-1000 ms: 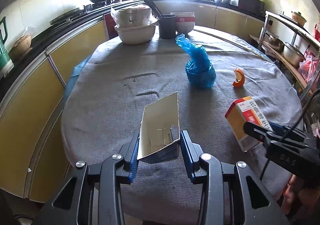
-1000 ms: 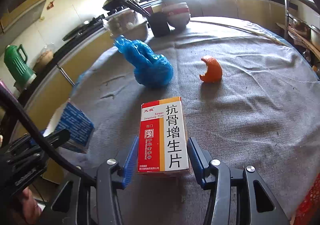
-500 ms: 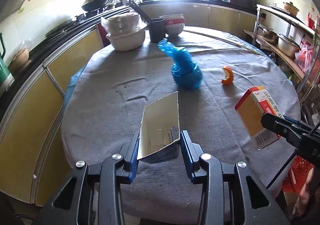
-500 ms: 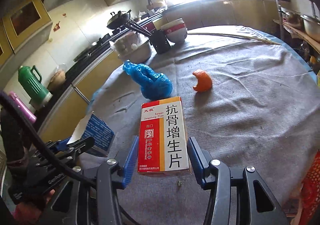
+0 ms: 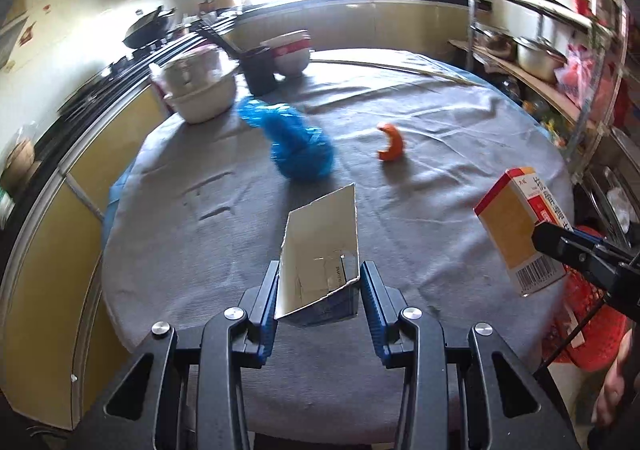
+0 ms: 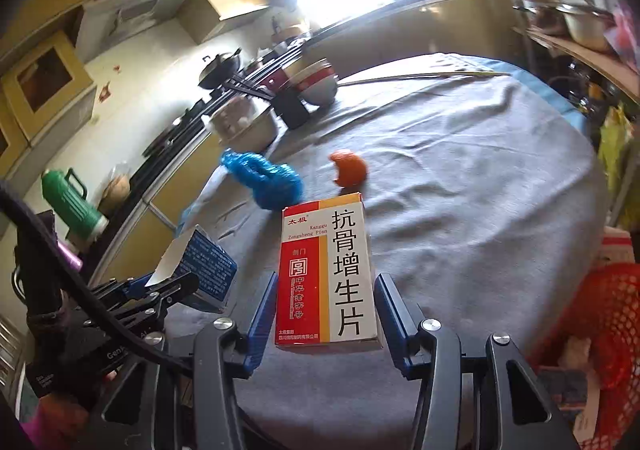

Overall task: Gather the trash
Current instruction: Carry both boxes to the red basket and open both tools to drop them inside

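Note:
My left gripper (image 5: 319,290) is shut on an open blue carton (image 5: 320,250) with a white inside, held above the near edge of the round table (image 5: 440,138). That carton (image 6: 204,266) also shows at the left of the right wrist view. My right gripper (image 6: 326,310) is shut on a red, yellow and white medicine box (image 6: 328,270), which hangs at the right in the left wrist view as the medicine box (image 5: 516,230). On the grey cloth lie a crumpled blue plastic bag (image 5: 298,142) and an orange peel (image 5: 390,142).
Stacked white bowls (image 5: 198,90), a black cup (image 5: 258,70) and a red-rimmed bowl (image 5: 290,52) stand at the table's far side. A red mesh basket (image 6: 608,326) sits low beside the table on the right. Shelves with pots (image 5: 536,50) line the right wall; yellow cabinets (image 5: 44,230) curve along the left.
Both grippers have pulled back and up from the table with their boxes still held. The blue bag and peel now look farther off, and the red basket has come into view.

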`<act>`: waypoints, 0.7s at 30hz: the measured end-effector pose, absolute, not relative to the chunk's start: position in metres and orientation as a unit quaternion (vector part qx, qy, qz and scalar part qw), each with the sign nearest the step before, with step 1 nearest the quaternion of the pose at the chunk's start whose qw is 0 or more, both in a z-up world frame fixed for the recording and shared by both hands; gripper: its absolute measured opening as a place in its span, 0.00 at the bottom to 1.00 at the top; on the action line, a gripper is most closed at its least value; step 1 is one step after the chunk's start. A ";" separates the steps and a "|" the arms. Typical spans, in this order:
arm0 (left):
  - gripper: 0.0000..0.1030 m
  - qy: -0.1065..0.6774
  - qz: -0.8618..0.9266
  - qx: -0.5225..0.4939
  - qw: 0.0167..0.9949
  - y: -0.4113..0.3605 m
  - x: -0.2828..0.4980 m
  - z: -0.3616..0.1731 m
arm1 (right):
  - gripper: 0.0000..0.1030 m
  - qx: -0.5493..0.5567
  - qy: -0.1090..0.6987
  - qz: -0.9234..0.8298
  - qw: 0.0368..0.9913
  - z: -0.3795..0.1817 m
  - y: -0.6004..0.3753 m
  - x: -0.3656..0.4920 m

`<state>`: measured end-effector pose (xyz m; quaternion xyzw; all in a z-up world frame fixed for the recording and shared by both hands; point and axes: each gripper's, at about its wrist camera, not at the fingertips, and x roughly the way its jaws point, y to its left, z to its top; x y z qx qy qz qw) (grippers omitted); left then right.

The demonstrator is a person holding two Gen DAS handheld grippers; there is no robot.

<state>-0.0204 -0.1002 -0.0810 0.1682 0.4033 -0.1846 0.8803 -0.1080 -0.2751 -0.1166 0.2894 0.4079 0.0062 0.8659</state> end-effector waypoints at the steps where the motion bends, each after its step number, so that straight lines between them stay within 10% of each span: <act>1: 0.39 0.403 -0.188 0.173 0.878 -0.105 -0.022 -0.081 | 0.51 0.292 0.406 0.003 0.866 -0.116 -0.279 -0.112; 21: 0.39 0.386 -0.256 0.255 0.849 -0.191 -0.060 -0.083 | 0.51 0.336 0.366 -0.056 0.866 -0.112 -0.347 -0.168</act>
